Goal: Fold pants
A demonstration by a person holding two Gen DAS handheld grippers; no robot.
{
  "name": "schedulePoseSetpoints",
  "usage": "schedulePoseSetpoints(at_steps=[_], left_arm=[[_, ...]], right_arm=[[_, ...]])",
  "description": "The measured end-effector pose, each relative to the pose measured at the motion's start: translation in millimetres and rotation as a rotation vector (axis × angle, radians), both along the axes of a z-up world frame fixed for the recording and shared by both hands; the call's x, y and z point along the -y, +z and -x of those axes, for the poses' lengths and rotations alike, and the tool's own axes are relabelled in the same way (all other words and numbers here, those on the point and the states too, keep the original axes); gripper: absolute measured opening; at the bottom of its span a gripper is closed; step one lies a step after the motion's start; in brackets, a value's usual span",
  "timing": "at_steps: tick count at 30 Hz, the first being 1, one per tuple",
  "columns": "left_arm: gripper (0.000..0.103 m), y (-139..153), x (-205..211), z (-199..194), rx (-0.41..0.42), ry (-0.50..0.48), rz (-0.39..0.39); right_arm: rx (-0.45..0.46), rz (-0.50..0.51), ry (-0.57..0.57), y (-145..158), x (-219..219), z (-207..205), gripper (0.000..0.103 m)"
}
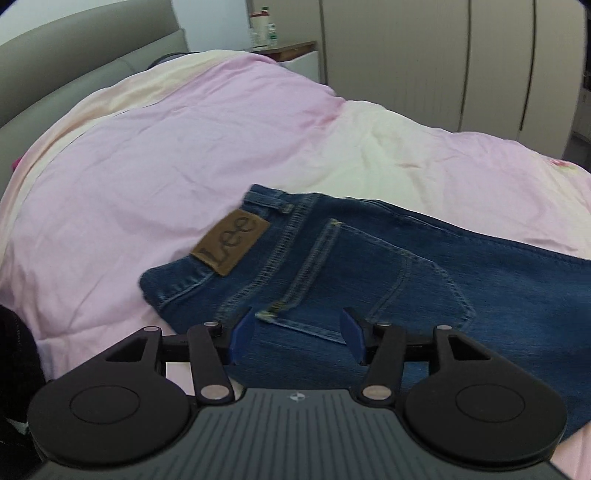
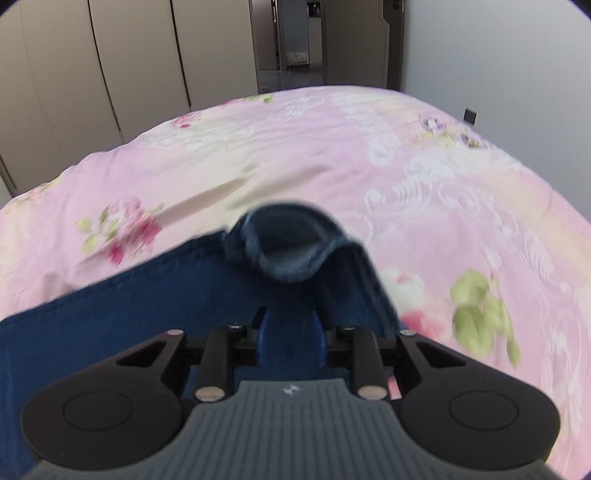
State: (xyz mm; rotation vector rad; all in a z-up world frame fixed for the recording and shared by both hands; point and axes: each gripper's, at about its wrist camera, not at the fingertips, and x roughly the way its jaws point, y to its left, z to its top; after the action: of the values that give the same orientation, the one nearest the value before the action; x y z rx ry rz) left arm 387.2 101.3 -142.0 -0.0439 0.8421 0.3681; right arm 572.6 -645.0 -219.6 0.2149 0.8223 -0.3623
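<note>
Lying flat on the pink bed cover [image 1: 155, 155], the jeans [image 1: 369, 266] spread just beyond the left hand-held gripper [image 1: 297, 334], whose jaws stand open over the back pocket [image 1: 388, 280]. The right hand-held gripper [image 2: 291, 332] pinches a raised fold of denim, the hem [image 2: 291, 243] curling up beyond it.

- "Lee" stands in dark script on a brown leather patch [image 1: 229, 243], sewn at the waistband of the blue jeans [image 1: 388, 280] lying on the pink bedcover [image 1: 166, 158].
- The bottles [image 1: 263, 29] on the far bedside cabinet carry labels too small to read.
- The right wrist view shows no readable text.
</note>
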Motion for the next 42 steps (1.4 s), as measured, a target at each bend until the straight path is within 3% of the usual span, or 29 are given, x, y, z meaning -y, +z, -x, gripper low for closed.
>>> schedulePoseSetpoints(at_steps=[4, 10, 17, 24, 25, 26, 27, 30, 33, 36, 38, 39, 42], left_arm=[[0.063, -5, 32, -8, -0.022, -0.096, 0.028], [0.063, -13, 60, 3, -0.016, -0.207, 0.074], [0.063, -19, 71, 32, -0.034, -0.248, 0.091], [0.063, -12, 70, 40, -0.048, -0.22, 0.08], [0.063, -12, 69, 40, -0.052, -0.218, 0.081], [0.063, -11, 69, 40, -0.058, -0.219, 0.079], [0.063, -10, 69, 41, -0.061, -0.221, 0.075], [0.063, -12, 69, 42, -0.061, -0.23, 0.081], [0.063, -19, 71, 45, -0.061, -0.246, 0.093], [0.063, -23, 75, 52, -0.062, -0.261, 0.106], [0.063, -21, 79, 58, -0.058, -0.289, 0.099], [0.064, -19, 80, 62, -0.053, -0.31, 0.089], [0.068, -20, 87, 70, -0.069, -0.384, 0.052]], right_arm=[[0.059, 0.073, -0.073, 10, 24, -21, 0.023], [0.037, 0.083, -0.093, 9, 55, 6, 0.024], [0.031, -0.153, -0.166, -20, 77, 65, 0.026], [0.105, -0.375, -0.29, -54, 89, 56, 0.027], [0.116, -0.405, -0.314, -58, 89, 55, 0.024], [0.128, -0.421, -0.335, -59, 89, 54, 0.011], [0.14, -0.409, -0.335, -56, 86, 54, 0.003], [0.173, -0.245, -0.279, -26, 74, 57, 0.002], [0.146, -0.165, -0.249, -10, 78, 55, 0.002], [0.027, -0.169, -0.255, -26, 79, 46, 0.011], [0.018, -0.154, -0.297, -29, 79, 53, 0.039], [0.041, -0.14, -0.307, -26, 77, 59, 0.043], [0.042, -0.123, -0.28, -20, 66, 75, 0.042]])
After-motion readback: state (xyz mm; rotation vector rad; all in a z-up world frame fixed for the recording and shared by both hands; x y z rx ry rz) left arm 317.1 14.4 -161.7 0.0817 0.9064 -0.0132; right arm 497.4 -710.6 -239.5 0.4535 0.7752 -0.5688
